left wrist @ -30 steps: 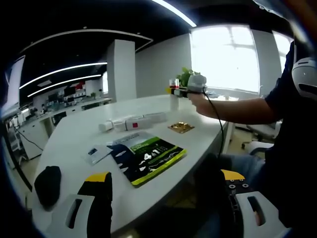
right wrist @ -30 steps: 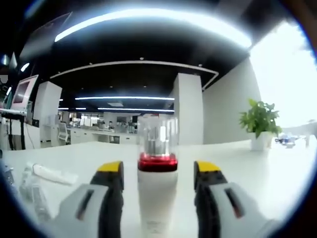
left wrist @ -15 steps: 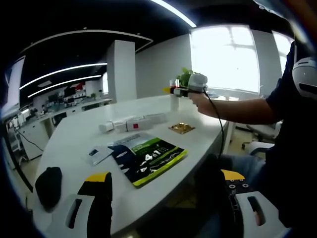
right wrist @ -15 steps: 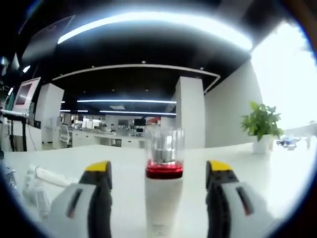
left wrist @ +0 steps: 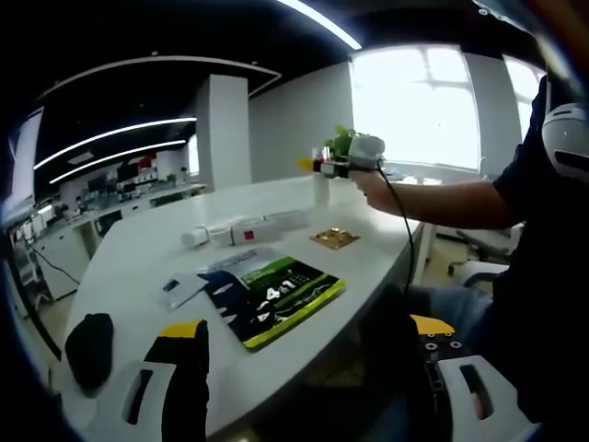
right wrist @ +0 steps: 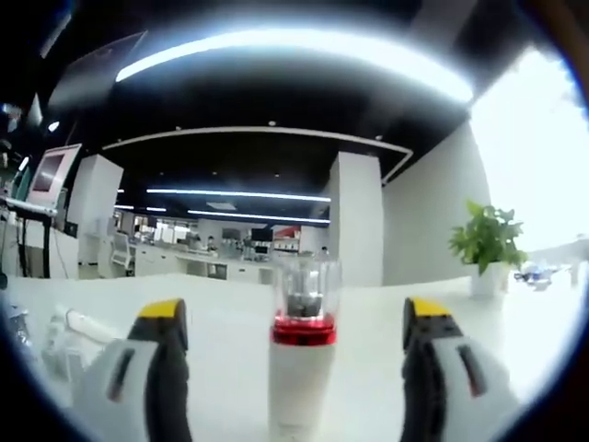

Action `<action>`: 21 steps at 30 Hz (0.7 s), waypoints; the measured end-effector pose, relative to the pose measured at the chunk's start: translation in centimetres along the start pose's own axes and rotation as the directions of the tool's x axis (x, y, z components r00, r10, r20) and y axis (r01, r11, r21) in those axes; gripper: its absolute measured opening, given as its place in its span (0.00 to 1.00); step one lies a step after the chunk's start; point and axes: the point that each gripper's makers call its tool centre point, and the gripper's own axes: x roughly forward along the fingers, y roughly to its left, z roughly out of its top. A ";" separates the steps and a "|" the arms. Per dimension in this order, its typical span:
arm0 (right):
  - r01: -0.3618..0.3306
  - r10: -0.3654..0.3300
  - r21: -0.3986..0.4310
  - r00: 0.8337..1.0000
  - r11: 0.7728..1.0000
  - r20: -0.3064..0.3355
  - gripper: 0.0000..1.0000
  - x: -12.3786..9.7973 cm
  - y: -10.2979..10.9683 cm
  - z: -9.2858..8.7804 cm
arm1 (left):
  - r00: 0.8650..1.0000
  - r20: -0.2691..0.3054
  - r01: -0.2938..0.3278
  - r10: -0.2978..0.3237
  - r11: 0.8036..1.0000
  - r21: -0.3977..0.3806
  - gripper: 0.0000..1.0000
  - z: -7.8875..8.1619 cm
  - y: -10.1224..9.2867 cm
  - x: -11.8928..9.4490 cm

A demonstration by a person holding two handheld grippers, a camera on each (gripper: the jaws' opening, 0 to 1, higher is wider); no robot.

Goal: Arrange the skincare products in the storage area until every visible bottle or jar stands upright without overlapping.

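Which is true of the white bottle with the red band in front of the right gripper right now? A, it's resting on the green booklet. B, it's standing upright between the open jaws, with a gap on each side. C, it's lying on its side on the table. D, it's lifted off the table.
B: the bottle stands upright on the table, and the right gripper has its jaws spread clear of both sides.

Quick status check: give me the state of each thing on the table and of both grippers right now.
white bottle: upright on the table, between the open jaws, untouched
lying bottles: on their sides in a row
booklet: flat, closed, near the table edge
gold packet: flat
black object: resting at the table edge
right gripper: open
left gripper: open, holding nothing
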 end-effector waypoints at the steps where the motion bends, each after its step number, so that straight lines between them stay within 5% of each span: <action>1: -0.009 0.009 0.001 1.000 1.000 0.006 1.00 0.0 0.1 0.2 | 1.000 0.001 0.000 0.000 1.000 0.000 0.89 0.0 0.0 0.0; 11: -0.088 0.086 0.020 0.990 0.996 0.108 1.00 0.1 0.9 2.8 | 1.000 0.009 -0.001 0.001 1.000 -0.014 0.90 -0.1 0.0 -0.1; 21: -0.110 0.113 -0.030 0.987 0.993 0.117 1.00 -0.4 0.6 5.2 | 1.000 0.010 -0.012 0.012 1.000 -0.015 0.90 0.0 -0.1 0.1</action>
